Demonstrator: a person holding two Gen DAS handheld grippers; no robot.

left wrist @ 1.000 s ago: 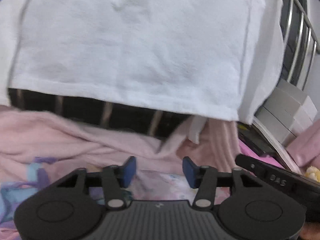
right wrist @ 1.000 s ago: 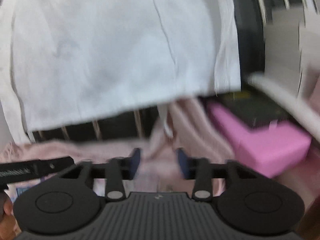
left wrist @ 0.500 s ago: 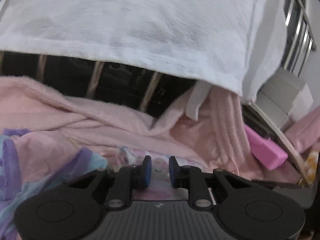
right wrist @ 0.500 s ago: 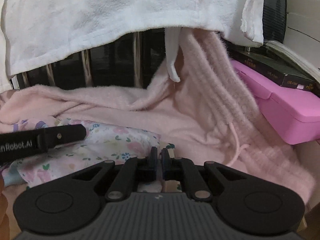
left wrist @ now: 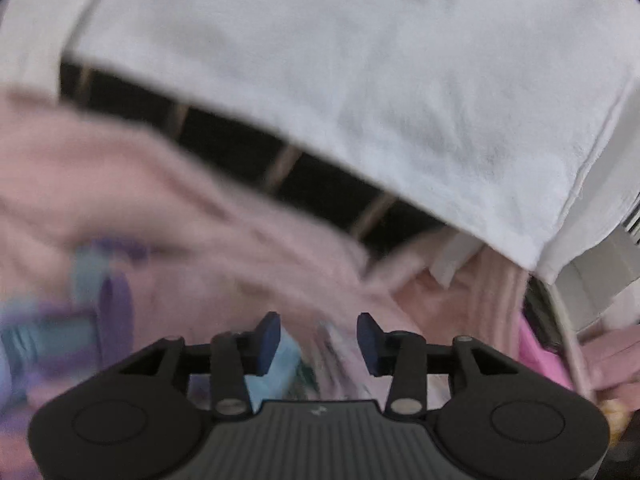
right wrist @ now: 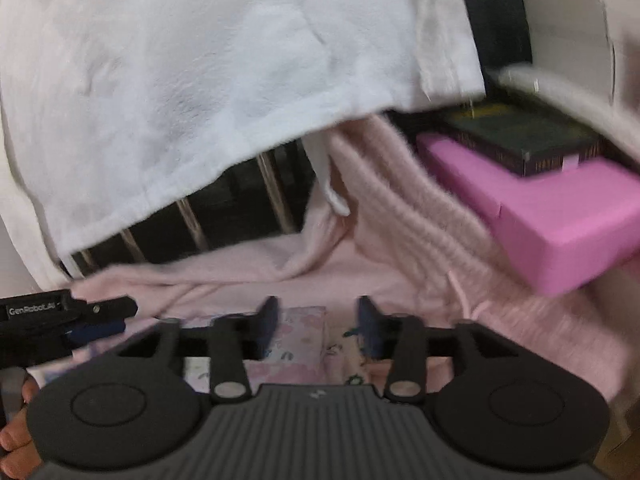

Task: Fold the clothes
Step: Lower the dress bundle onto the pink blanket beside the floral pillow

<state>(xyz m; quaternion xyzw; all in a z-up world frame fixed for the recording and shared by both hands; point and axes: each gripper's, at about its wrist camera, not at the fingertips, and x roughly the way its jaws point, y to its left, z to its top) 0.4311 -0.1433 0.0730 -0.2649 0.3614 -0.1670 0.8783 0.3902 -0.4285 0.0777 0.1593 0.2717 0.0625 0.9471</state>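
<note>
A small floral-print garment (right wrist: pixel 298 340) lies on the pink fleece blanket (right wrist: pixel 304 276), just below my right gripper (right wrist: pixel 318 322), which is open and empty above it. It shows blurred in the left wrist view (left wrist: pixel 332 356) under my left gripper (left wrist: pixel 319 340), also open and empty. A purple and blue garment (left wrist: pixel 80 320) lies blurred at the left. The left gripper's fingers (right wrist: pixel 100 326) show at the left edge of the right wrist view.
A white towel (left wrist: pixel 360 80) hangs over a dark railing with bars (right wrist: pixel 224 208) behind the blanket. A pink box (right wrist: pixel 560 216) with a dark book (right wrist: pixel 520 136) on it stands at the right. Pale boxes (left wrist: pixel 600 280) are at the far right.
Both grippers were shut on the floral garment half a second ago; both have opened, let go of it and lifted. The views are blurred with motion.
</note>
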